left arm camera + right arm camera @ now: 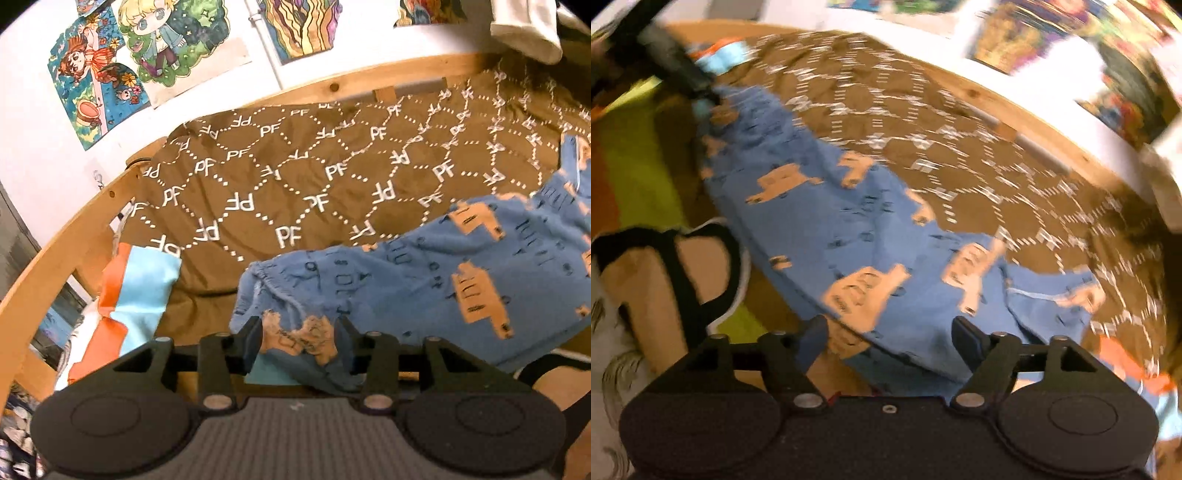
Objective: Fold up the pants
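Left tongs [299, 341] astride blue pants [424, 266]; foot [661, 280] only rightward.

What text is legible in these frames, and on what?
"PF": white letters repeated all over the brown bedspread, some upside down or mirrored.
Dark marks on the blue pants: look like small characters, too blurred to read.
Posters on the wall: drawings only, no words I can read.
Right wrist view: motion-blurred, nothing legible.
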Demonstrator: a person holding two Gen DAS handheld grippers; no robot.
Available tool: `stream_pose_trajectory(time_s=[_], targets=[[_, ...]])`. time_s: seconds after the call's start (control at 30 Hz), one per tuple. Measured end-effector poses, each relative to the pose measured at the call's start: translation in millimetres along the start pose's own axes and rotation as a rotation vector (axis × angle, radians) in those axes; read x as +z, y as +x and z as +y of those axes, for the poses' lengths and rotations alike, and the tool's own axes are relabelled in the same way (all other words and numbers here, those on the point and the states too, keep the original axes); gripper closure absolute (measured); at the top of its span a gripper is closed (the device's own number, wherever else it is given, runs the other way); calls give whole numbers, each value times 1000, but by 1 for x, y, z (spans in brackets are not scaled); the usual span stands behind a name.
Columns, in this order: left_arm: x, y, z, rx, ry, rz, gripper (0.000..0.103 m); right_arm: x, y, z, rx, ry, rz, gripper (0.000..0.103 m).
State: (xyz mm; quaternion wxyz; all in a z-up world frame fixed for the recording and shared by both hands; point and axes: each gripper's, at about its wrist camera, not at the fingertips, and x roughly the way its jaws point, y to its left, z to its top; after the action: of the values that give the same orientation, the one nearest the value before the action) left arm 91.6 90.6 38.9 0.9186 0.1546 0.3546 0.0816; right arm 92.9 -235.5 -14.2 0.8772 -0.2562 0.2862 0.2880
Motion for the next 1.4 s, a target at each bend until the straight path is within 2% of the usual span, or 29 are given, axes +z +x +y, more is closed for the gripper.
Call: stream_pose_trajectory(time_s=[0.13,0.23,0.33,0.4,0.47,0.6,0.7,0.77,0.83,0.93,0.97,1.03,1.07,1.1,1.13,1.2,1.27,1.3,1.4], targets=[[7,19,-7,-4,12,39,60,-5,7,-19,-45,113,27,23],[8,39,-2,42,-33,118,67,-7,7,-22,-54,121,26,23],[8,46,6,29,-82,152,70,-8,5,-19,-40,114,18,23],[9,46,7,16,-78,145,87,-9,4,-17,-26,106,14,23],[12,43,8,10,-76,138,91,-9,4,-15,-20,95,9,23],[16,35,19,46,-74,160,93,-9,4,-15,-3,95,-6,24],[12,35,26,93,-74,191,94,-11,4,-21,5,153,-4,24],[8,37,26,107,-67,203,94,-14,7,-25,11,207,27,26],[3,37,17,120,-3,184,93,-18,11,-29,30,269,62,28],[-2,29,4,124,78,148,87,-21,6,-36,69,323,70,27],[-4,27,1,133,92,143,80,-21,3,-37,70,316,63,27],[-7,19,-6,154,87,139,58,-19,-4,-37,40,291,32,26],[-8,13,-11,157,81,131,39,-18,-6,-38,30,285,13,25],[-10,7,-16,158,75,109,34,-17,-7,-39,26,280,0,24],[-11,1,-22,158,77,85,33,-17,-5,-41,22,278,-3,24],[-11,-9,-40,139,116,41,24,-16,3,-44,13,282,21,24],[-7,-18,-63,91,163,-23,15,-23,18,-50,43,302,120,25],[-4,-21,-75,38,199,-60,12,-28,17,-53,59,318,129,25],[11,-31,-118,-143,377,-174,4,-35,-2,-67,58,307,73,22]])
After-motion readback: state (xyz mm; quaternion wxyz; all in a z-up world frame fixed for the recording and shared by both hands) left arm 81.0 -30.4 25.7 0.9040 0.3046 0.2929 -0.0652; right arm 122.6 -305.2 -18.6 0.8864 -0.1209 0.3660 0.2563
